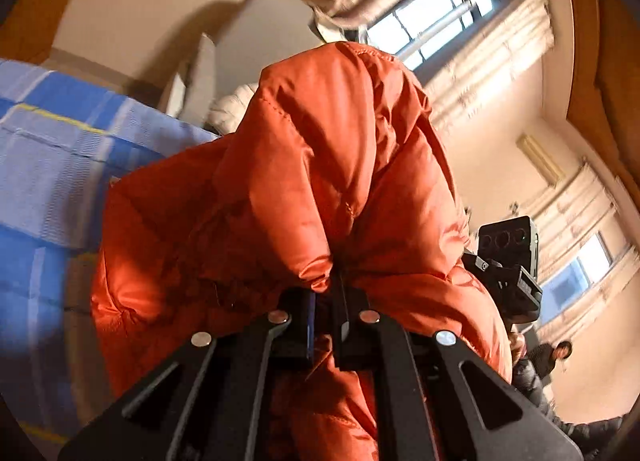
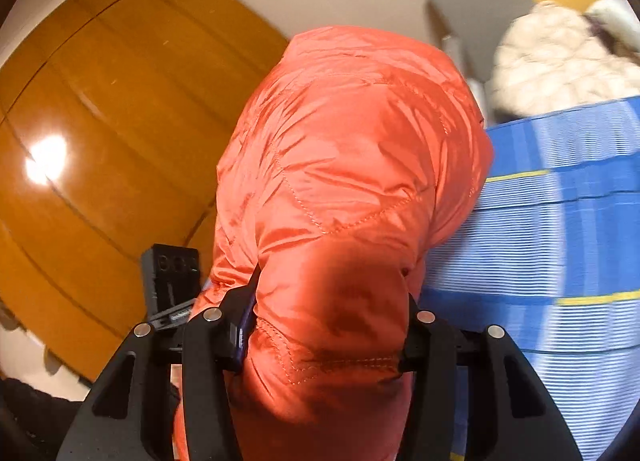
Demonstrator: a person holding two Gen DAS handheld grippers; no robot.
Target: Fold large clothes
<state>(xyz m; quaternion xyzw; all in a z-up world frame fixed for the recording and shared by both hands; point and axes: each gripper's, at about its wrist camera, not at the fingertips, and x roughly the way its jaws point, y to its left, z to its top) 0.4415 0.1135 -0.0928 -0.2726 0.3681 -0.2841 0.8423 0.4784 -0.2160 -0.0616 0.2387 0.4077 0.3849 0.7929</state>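
Both grippers pinch puffy, glossy quilted orange jacket (image 1: 320, 165); crinkled nylon.

Black claw (image 1: 334, 317) linkages (silver rivets, blue pad)

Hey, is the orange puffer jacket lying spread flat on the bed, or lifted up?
Lifted and bunched: the orange puffer jacket bulges above both grippers, left gripper and right gripper, each clamped on its fabric.
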